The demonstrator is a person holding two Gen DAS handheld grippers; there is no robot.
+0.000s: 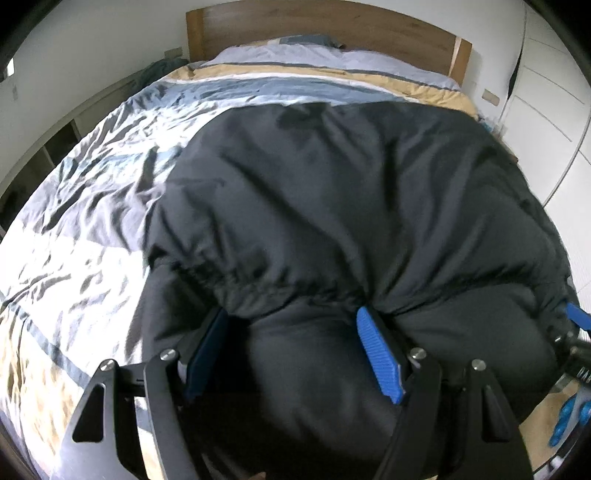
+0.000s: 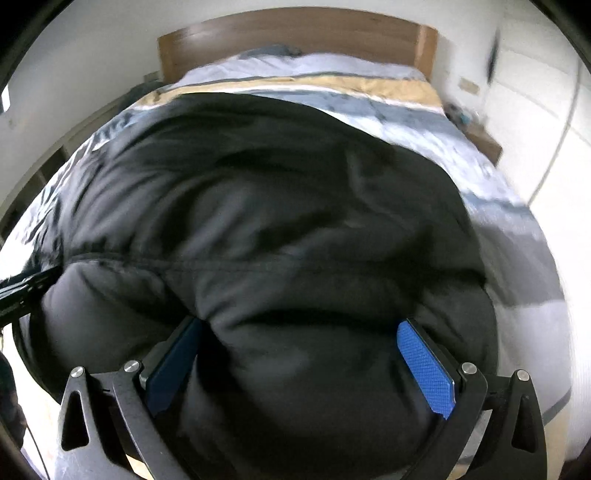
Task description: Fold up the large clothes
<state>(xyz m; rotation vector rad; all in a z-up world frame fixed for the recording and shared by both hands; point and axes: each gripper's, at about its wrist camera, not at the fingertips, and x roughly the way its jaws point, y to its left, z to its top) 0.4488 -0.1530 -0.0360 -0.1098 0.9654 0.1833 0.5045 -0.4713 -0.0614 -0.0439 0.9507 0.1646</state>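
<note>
Bed fills both views, crumpled duvet in pale blue, grey and tan stripes, wooden headboard at the far end against a white wall.

Black padded jacket lies on the duvet, puffy and bunched, its near edge lifted towards both cameras. A gathered seam runs across it just beyond the pads in each view.

Left gripper: jaws stand wide but clamped on a thick roll of the jacket's near edge; fabric bulges between the blue pads and presses on both. Right gripper: same picture, jaws wide, padded fabric packed between the pads and held.

View differences:
- Left wrist view shows the open duvet to the left of the jacket, and shelving along the left wall. Jacket sits towards the right half of the bed here.
- Left wrist view catches a blue pad and black hardware of the right gripper at its right edge, touching the jacket's hem, plus something blue low right, too blurred to identify.
- Right wrist view shows the duvet to the right of the jacket, a wooden bedside surface and white cupboard doors; right side is motion-blurred.
- Right wrist view catches the left gripper's black frame at its left edge, against the jacket.
- Pillow area under the headboard is visible in both views.
</note>
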